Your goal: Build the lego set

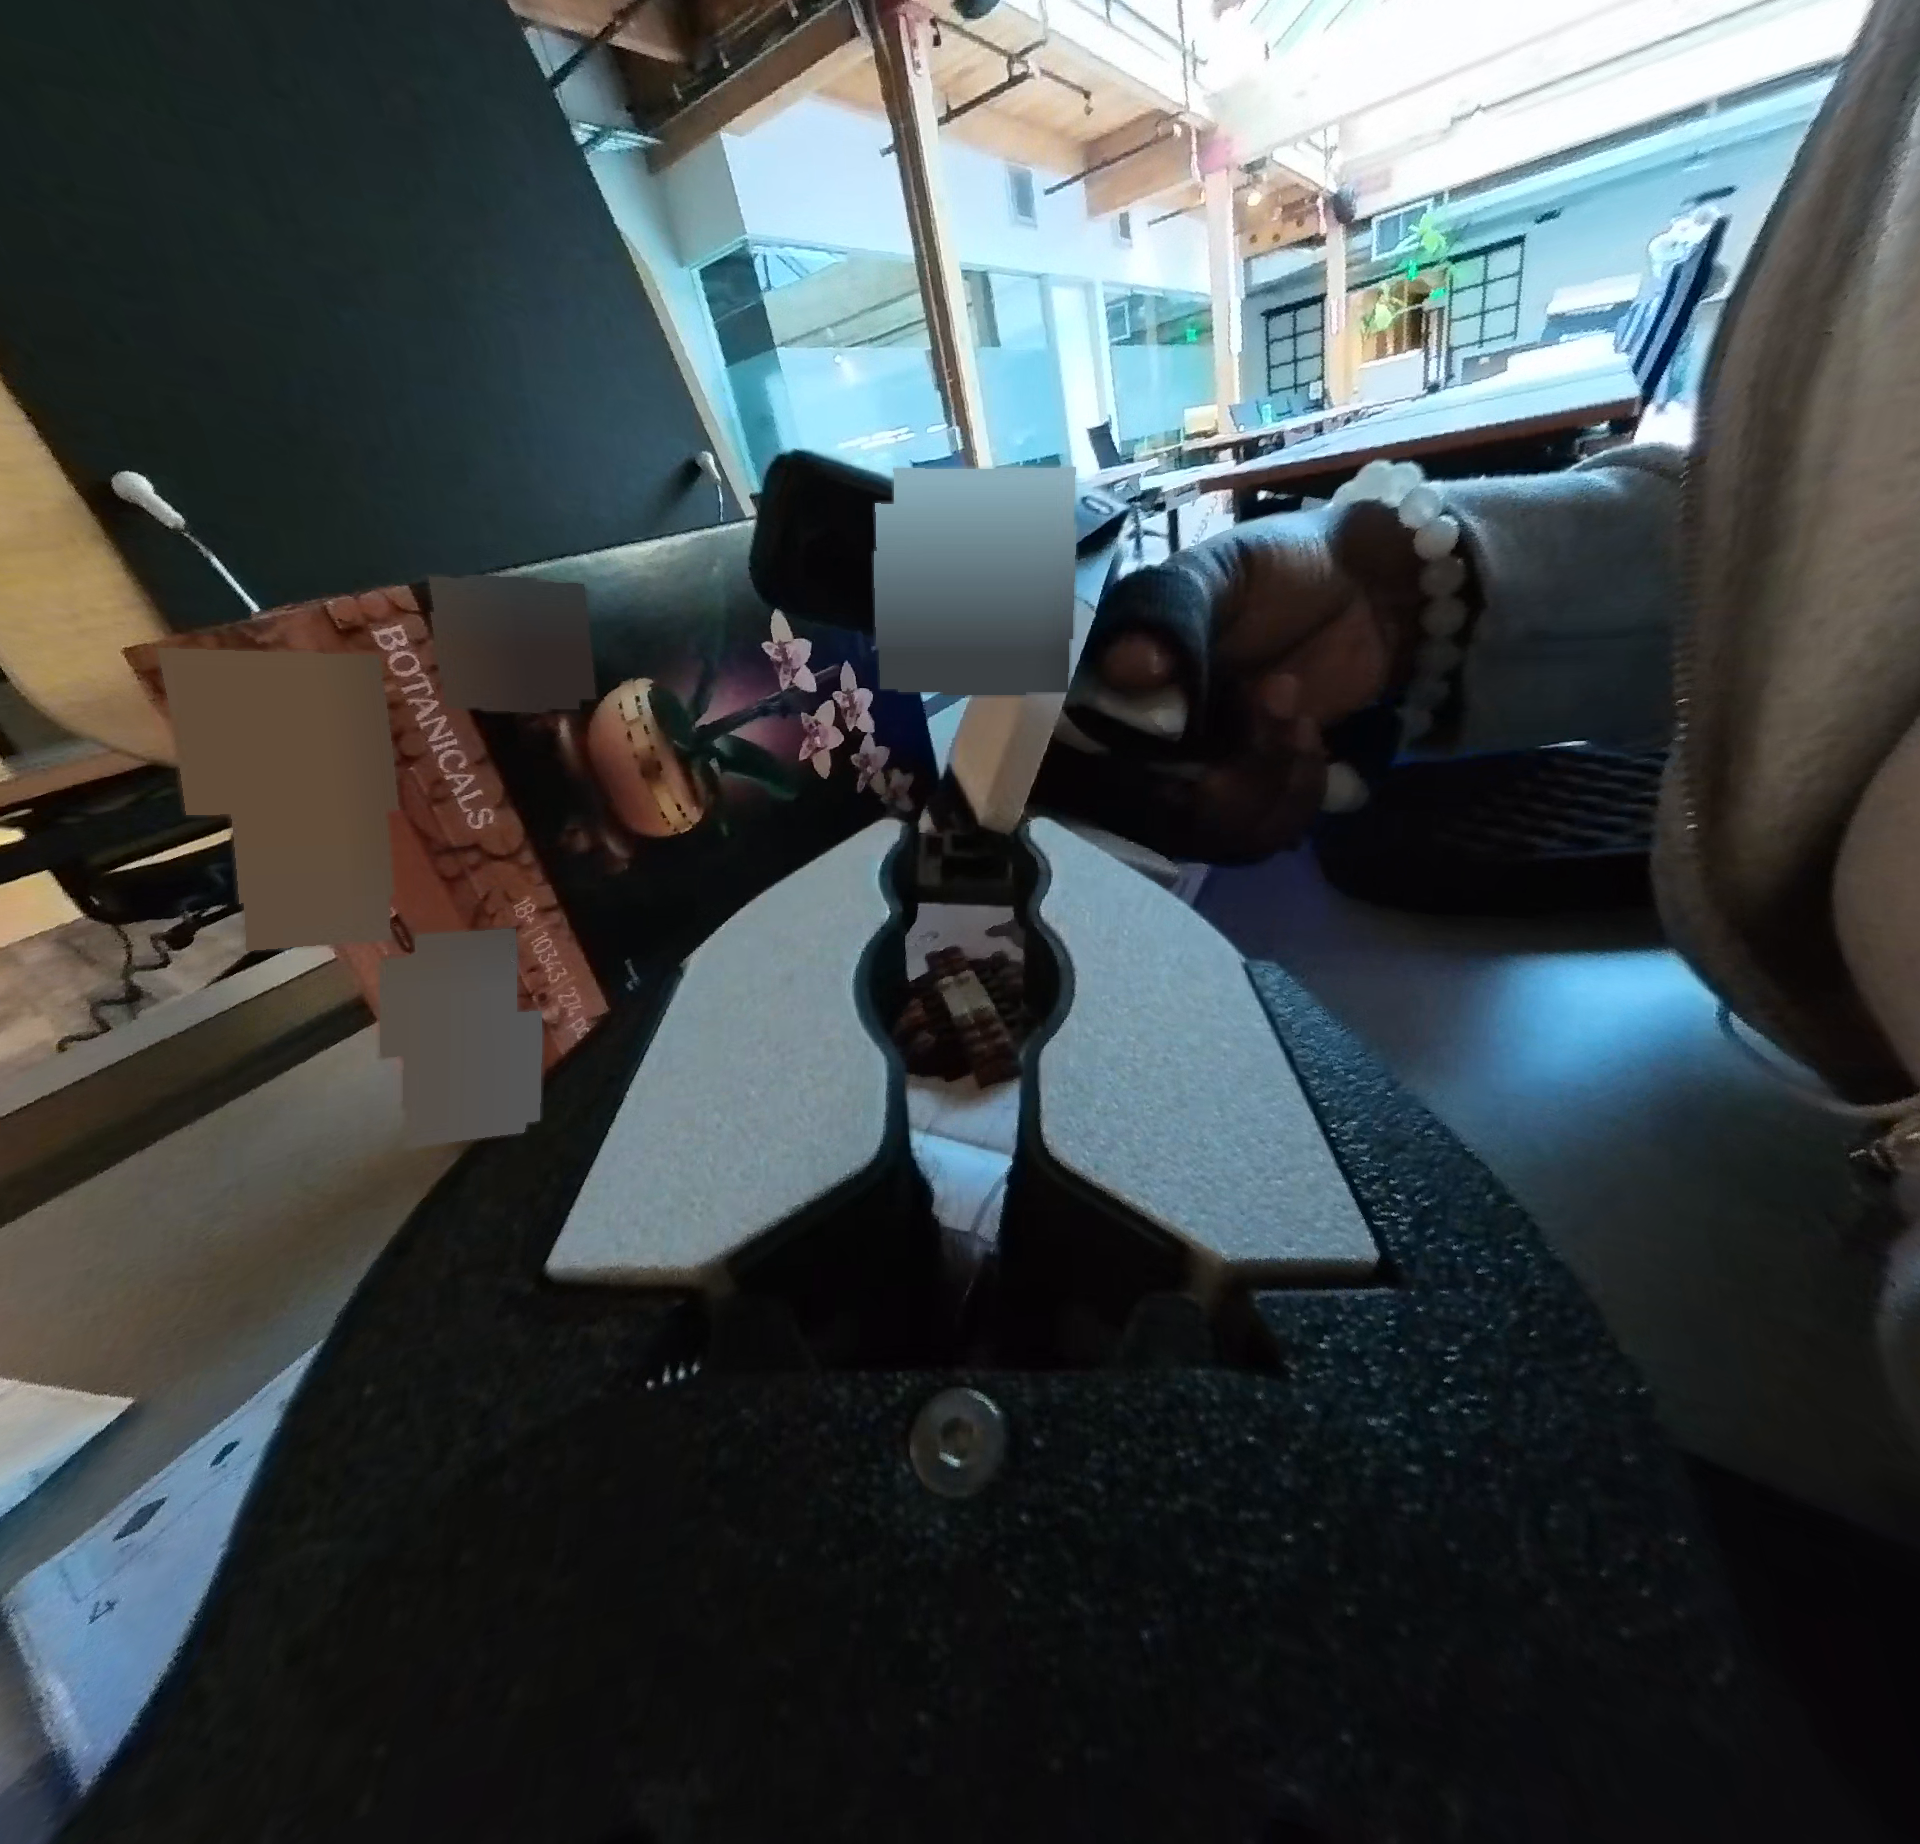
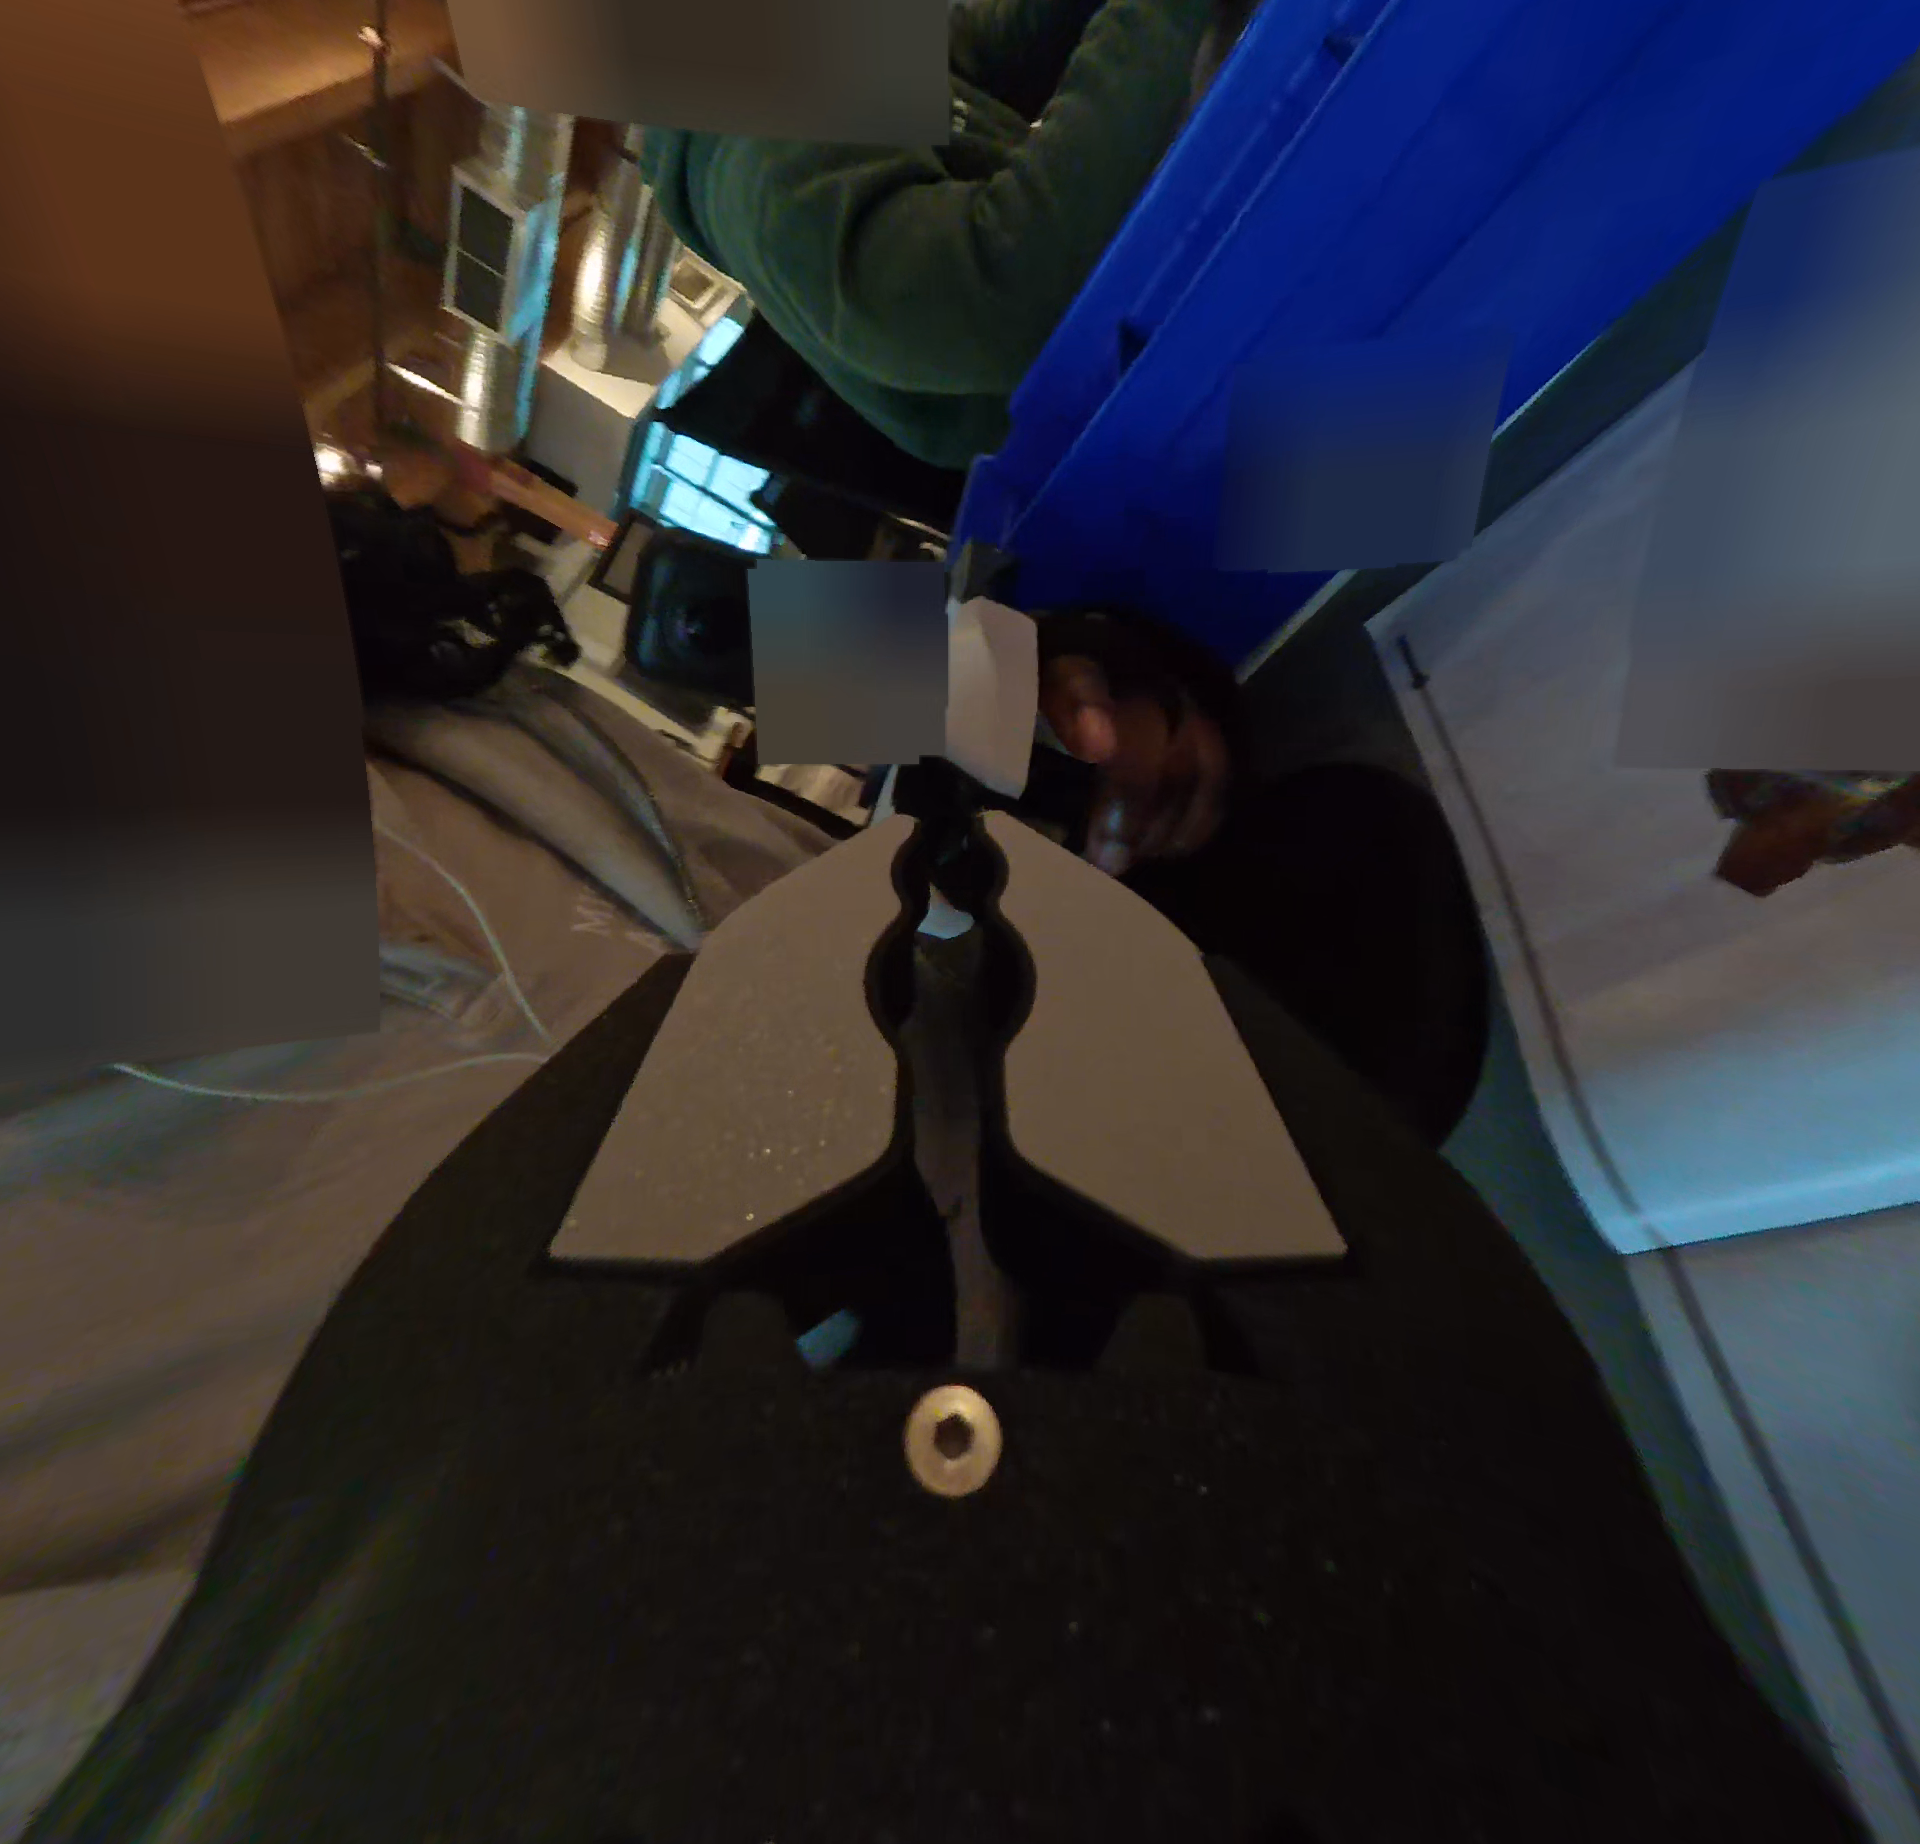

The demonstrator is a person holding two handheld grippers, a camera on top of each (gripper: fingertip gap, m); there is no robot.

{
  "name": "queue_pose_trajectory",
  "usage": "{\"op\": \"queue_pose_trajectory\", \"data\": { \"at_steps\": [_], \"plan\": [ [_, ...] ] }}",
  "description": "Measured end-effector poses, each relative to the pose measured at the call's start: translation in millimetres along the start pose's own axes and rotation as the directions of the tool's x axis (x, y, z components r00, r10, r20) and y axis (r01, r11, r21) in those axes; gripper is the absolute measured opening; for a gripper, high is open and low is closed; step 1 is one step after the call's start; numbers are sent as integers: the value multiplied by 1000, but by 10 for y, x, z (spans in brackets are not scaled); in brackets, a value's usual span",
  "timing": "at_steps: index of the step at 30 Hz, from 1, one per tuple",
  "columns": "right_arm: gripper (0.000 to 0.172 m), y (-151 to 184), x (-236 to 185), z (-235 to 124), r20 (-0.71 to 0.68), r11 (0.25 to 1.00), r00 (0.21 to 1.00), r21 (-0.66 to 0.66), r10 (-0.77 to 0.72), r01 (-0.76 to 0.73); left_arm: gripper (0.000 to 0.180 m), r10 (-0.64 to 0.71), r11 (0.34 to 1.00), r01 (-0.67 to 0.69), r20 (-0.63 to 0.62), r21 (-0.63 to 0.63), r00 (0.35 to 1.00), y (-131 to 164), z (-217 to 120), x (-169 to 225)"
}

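My left tongs (image 1: 961, 849) are closed on a small dark brick piece (image 1: 961, 859) at their tips; their pads press its sides. My right tongs (image 1: 987, 766) meet the same piece head-on, and from their own view their tips (image 2: 951, 859) pinch a small dark bit (image 2: 948, 864), too dim to name. My right hand (image 1: 1236, 714), bead bracelet (image 1: 1439, 589) at the wrist, grips the handle.

As for containers: a printed box (image 1: 623, 786) with a potted orchid pictured on it leans at the left, contents unseen. A blue bin (image 2: 1247, 340) tilts overhead in the right view, its inside hidden. Below the left tongs lies a heap of small brown bricks (image 1: 961, 1015) on white paper over the counter (image 1: 1455, 1025).

Grey patches cover parts of the box and both tongs. A person in a green sleeve (image 2: 883, 267) is cut off above.
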State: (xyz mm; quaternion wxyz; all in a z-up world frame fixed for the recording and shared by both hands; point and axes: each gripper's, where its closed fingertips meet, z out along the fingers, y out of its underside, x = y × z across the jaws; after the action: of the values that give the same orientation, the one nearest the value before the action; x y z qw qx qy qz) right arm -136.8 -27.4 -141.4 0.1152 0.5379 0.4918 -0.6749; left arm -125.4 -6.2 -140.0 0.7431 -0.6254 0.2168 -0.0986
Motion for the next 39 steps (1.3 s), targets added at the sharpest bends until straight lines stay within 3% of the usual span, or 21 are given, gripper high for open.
{"op": "queue_pose_trajectory", "data": {
  "at_steps": [4,6,9,11,16,21,28,31,36,39],
  "plan": [
    [4,-103,25,-13,-35,999,999,38,-31,32,20,-18,1000,19,65,-16,998,19,9,-89],
    [4,-253,60,-65,-57,993,998,108,-38,44,36,-59,998,60,140,-4,988,12,-20,-203],
    [3,-505,383,-141,-262,974,961,178,-88,138,50,-140,989,123,265,82,954,-96,-150,-367],
    [4,-561,652,-45,-404,973,904,111,-143,204,46,-133,982,89,278,167,951,-229,-218,-306],
    [4,-571,1138,388,-514,970,823,-96,-241,224,39,-150,982,131,140,135,979,-182,-127,-63],
    [4,-491,1445,559,-545,975,810,-167,-215,146,39,-227,965,216,58,147,972,-199,-113,-6],
    [5,-447,1627,649,-593,971,776,-214,-214,104,36,-238,959,237,-7,153,971,-232,-117,110],
    [10,-426,1655,663,-602,968,768,-230,-219,95,36,-249,955,248,-19,159,968,-245,-127,118],
    [42,-442,1618,590,-639,943,702,-295,-314,154,35,-272,946,272,-23,178,962,-266,-151,93],
    [46,-442,1555,515,-649,916,650,-336,-394,220,35,-263,951,262,-21,164,965,-247,-139,100]
  ]
}}
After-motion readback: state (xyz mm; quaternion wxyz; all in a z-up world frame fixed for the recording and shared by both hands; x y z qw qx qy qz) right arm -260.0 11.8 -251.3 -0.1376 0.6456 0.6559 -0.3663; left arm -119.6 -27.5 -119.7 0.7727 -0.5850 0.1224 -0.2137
